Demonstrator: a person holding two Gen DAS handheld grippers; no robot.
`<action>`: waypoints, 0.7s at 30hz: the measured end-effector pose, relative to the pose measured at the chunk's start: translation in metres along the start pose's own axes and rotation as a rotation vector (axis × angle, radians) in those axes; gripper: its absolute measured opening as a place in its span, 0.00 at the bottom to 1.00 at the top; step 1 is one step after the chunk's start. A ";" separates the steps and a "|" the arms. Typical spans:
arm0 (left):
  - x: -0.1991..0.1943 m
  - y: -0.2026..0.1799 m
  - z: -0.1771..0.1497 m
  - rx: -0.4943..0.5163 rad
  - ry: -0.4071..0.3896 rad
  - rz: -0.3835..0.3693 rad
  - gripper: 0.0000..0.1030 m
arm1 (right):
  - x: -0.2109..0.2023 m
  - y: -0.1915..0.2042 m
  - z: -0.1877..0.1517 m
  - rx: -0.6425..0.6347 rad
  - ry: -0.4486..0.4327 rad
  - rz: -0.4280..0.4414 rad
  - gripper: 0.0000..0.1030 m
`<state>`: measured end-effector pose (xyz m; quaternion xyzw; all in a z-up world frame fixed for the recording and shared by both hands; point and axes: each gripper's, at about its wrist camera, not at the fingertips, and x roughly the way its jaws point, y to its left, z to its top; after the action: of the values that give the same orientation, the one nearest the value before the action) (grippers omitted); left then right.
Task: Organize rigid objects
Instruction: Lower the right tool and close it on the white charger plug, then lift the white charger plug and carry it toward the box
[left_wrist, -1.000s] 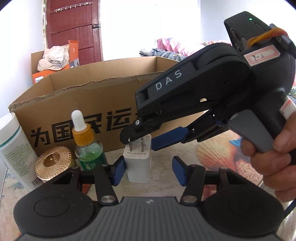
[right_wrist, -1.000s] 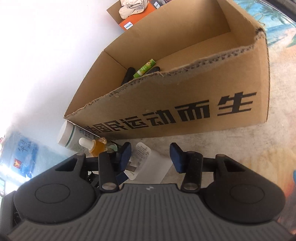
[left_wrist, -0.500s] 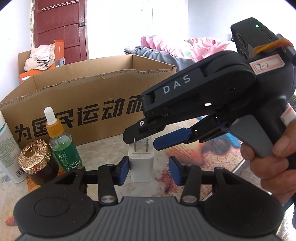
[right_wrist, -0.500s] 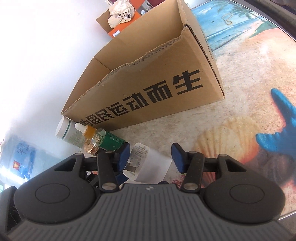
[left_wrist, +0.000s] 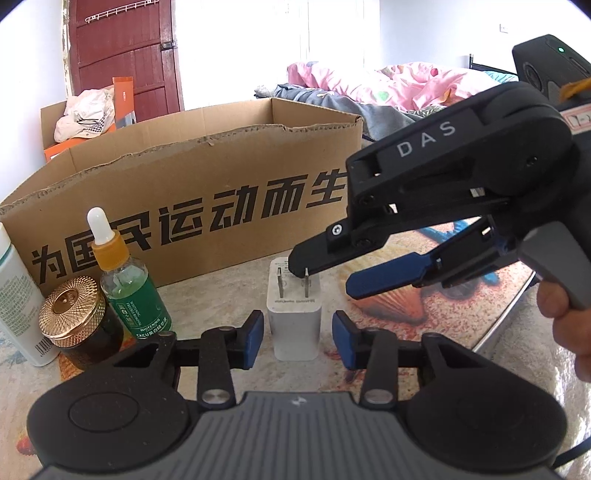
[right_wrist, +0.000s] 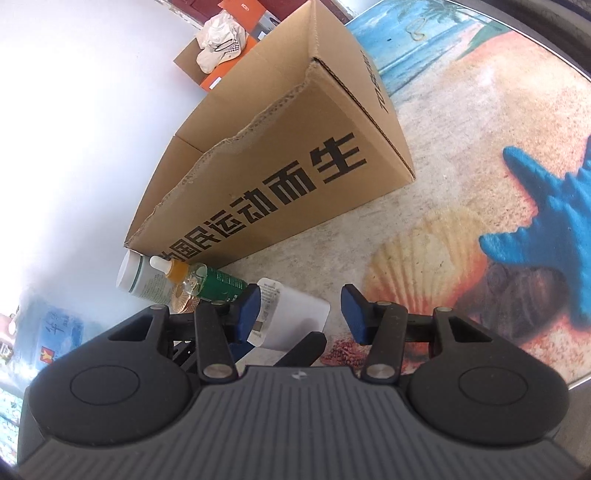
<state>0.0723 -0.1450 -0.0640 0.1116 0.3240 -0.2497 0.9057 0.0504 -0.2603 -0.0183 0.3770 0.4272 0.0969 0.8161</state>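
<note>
A white plug adapter (left_wrist: 294, 325) stands upright on the table, prongs up, between the open pads of my left gripper (left_wrist: 297, 341), which do not touch it. My right gripper (left_wrist: 325, 273) reaches in from the right, open, with its upper finger over the prongs and its blue pad (left_wrist: 384, 280) to the right. In the right wrist view the adapter (right_wrist: 291, 319) lies between the open fingers of my right gripper (right_wrist: 301, 308), against the left pad (right_wrist: 248, 310).
An open cardboard box (left_wrist: 192, 177) with black lettering stands behind the adapter. A green dropper bottle (left_wrist: 129, 288), a gold-lidded jar (left_wrist: 74, 310) and a white bottle (left_wrist: 14, 295) stand to the left. The table's edge (left_wrist: 509, 306) runs at the right.
Both grippers have shifted right along the table, so the box and bottles sit further left in view. The right gripper has drawn back a little to the right, still over the adapter's prongs.
</note>
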 end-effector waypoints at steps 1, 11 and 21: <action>0.001 -0.002 0.001 -0.001 0.004 0.001 0.36 | 0.001 -0.002 -0.001 0.013 0.005 0.007 0.45; 0.005 0.001 0.004 -0.023 0.018 -0.001 0.28 | 0.006 -0.009 0.001 0.073 0.020 0.052 0.44; -0.003 0.002 0.003 -0.037 0.012 -0.007 0.27 | 0.004 0.000 0.000 0.061 0.020 0.067 0.35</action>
<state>0.0732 -0.1434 -0.0600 0.0953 0.3343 -0.2461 0.9048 0.0530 -0.2583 -0.0208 0.4149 0.4253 0.1150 0.7961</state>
